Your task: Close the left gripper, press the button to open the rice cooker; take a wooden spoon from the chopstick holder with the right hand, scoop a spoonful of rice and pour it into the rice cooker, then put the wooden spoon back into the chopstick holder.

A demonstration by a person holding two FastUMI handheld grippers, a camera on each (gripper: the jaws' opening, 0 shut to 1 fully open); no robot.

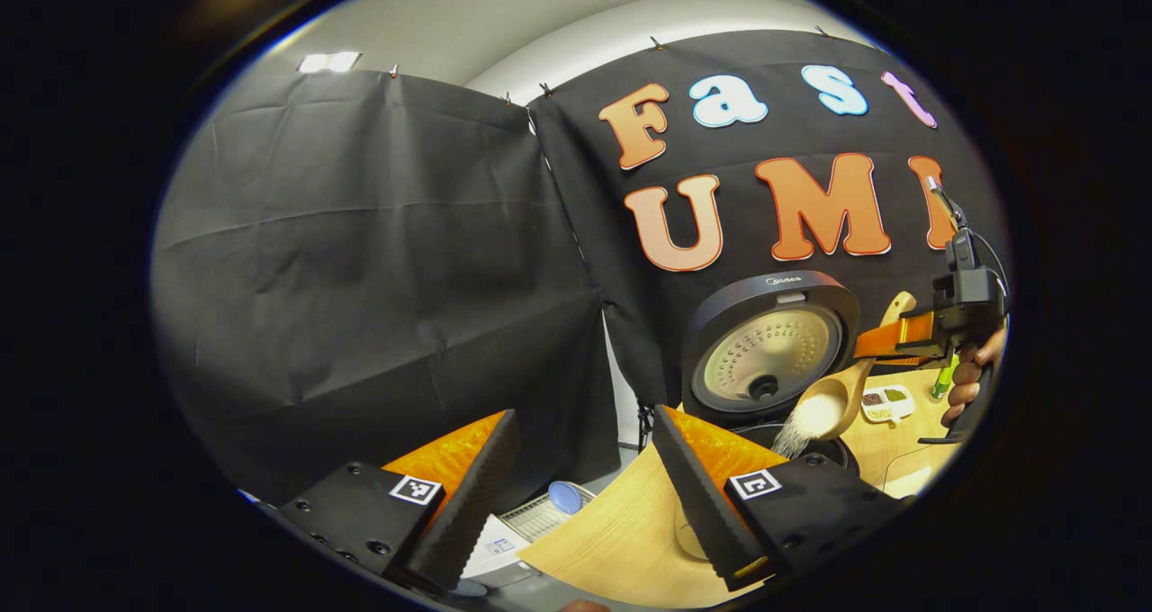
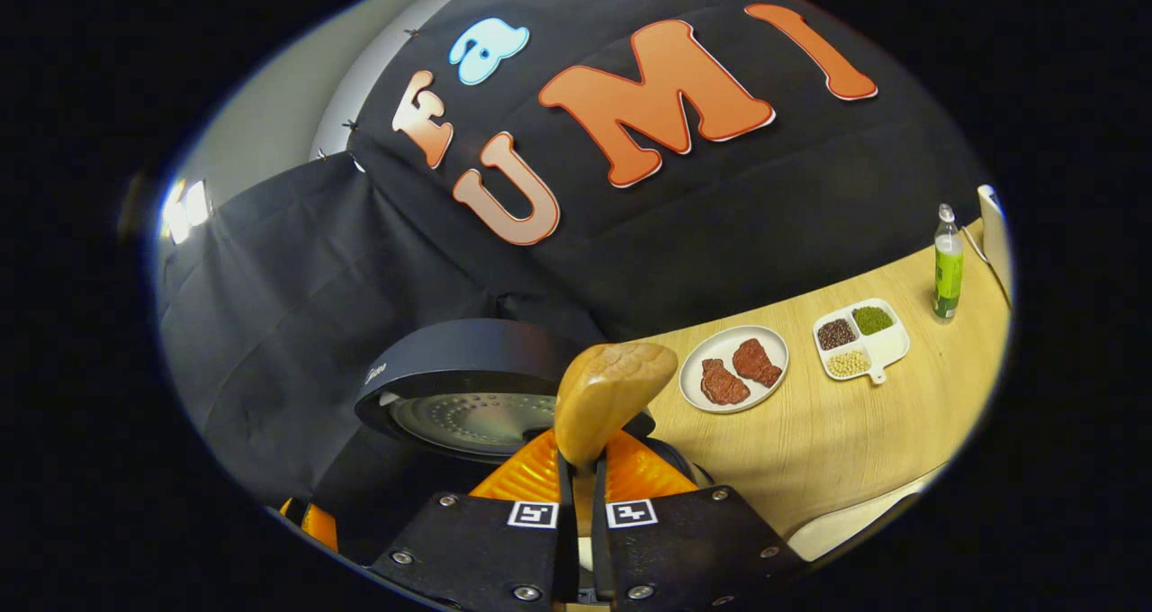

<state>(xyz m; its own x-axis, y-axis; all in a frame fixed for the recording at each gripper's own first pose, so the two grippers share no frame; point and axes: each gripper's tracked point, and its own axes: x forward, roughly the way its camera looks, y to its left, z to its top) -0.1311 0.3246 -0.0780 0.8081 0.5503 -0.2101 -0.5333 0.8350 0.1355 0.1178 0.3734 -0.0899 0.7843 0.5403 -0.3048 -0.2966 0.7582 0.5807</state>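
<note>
The dark rice cooker (image 1: pixel 765 342) stands with its lid up, the pale inner lid facing me. Over its pot the wooden spoon (image 1: pixel 832 400) is tipped down, and white rice (image 1: pixel 792 432) streams off its bowl into the pot. My right gripper (image 1: pixel 868 346), held by a hand (image 1: pixel 967 378), is shut on the spoon's handle. In the right gripper view the same gripper (image 2: pixel 580 468) pinches the handle, the back of the spoon (image 2: pixel 612 396) rises ahead of it, and the cooker lid (image 2: pixel 468 387) lies just beyond. My left gripper (image 1: pixel 585 495) hangs open and holds nothing, left of the cooker.
On the wooden table (image 2: pixel 810 450), right of the cooker, sit a white plate with two meat pieces (image 2: pixel 733 369), a divided dish of beans (image 2: pixel 859 337) and a green bottle (image 2: pixel 947 265). A white device with a blue part (image 1: pixel 562 499) lies below the table's left edge.
</note>
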